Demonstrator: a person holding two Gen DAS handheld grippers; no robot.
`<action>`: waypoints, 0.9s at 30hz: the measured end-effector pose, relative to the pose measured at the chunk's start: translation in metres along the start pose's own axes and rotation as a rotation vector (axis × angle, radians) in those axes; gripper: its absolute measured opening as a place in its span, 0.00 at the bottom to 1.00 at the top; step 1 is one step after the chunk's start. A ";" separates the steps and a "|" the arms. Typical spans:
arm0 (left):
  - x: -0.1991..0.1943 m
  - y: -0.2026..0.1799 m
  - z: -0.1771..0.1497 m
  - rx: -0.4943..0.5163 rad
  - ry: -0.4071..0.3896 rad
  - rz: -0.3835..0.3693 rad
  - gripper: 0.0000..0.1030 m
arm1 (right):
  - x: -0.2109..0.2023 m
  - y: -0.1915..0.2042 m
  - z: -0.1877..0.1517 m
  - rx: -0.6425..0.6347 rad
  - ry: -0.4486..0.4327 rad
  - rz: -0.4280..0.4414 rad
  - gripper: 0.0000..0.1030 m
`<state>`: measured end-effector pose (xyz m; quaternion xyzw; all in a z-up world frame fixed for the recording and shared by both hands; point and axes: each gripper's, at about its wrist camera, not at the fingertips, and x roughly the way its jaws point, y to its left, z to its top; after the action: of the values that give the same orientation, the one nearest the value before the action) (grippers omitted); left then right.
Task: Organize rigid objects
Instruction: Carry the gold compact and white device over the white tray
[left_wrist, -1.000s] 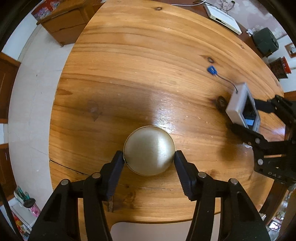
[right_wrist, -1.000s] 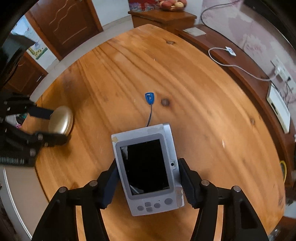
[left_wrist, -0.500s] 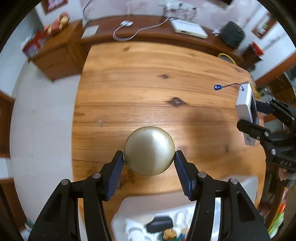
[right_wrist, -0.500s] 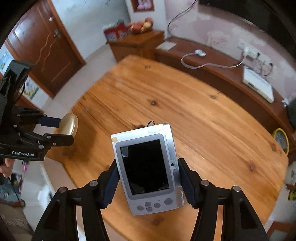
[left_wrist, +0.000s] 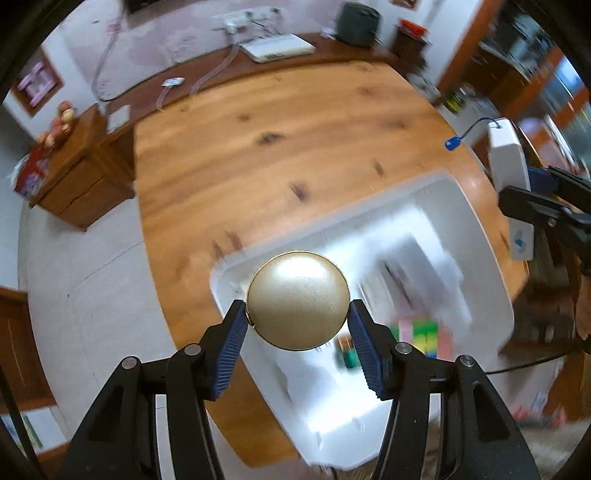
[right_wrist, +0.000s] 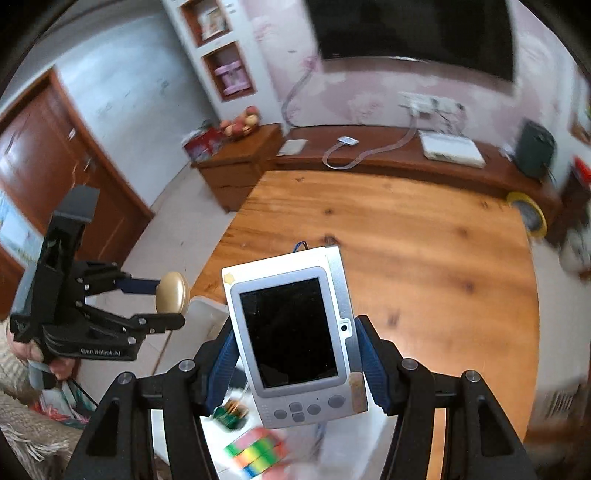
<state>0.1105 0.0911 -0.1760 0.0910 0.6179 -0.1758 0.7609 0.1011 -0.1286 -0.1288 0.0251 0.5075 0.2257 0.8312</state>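
Observation:
My left gripper (left_wrist: 297, 326) is shut on a round gold case (left_wrist: 297, 300) and holds it in the air over a white plastic bin (left_wrist: 476, 236) at the table's near edge. My right gripper (right_wrist: 295, 354) is shut on a silver handheld device with a dark screen (right_wrist: 291, 328), held above the same bin (right_wrist: 201, 308). The gold case (right_wrist: 172, 292) and left gripper (right_wrist: 162, 301) show at the left of the right wrist view. The device (left_wrist: 511, 173) with its blue-tipped cord (left_wrist: 451, 143) shows at the right of the left wrist view.
The bin holds a striped coloured block (right_wrist: 258, 452), a small green item (right_wrist: 229, 411) and other blurred things. The round wooden table (right_wrist: 406, 240) lies beyond. A long wooden sideboard (right_wrist: 388, 162) with a white box and cables runs along the far wall.
Both grippers have lifted their objects off the table and swung back toward the near edge. The white bin has come into view under them.

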 end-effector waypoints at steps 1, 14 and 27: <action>0.003 -0.006 -0.007 0.028 0.014 -0.008 0.58 | -0.002 0.001 -0.013 0.034 0.007 -0.015 0.60; 0.065 -0.047 -0.063 0.170 0.199 -0.016 0.58 | 0.049 -0.010 -0.135 0.361 0.222 -0.220 0.60; 0.093 -0.054 -0.070 0.130 0.175 0.003 0.59 | 0.055 0.002 -0.133 0.320 0.246 -0.331 0.67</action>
<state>0.0423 0.0520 -0.2781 0.1563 0.6693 -0.2056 0.6967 0.0078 -0.1300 -0.2384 0.0451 0.6312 0.0049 0.7743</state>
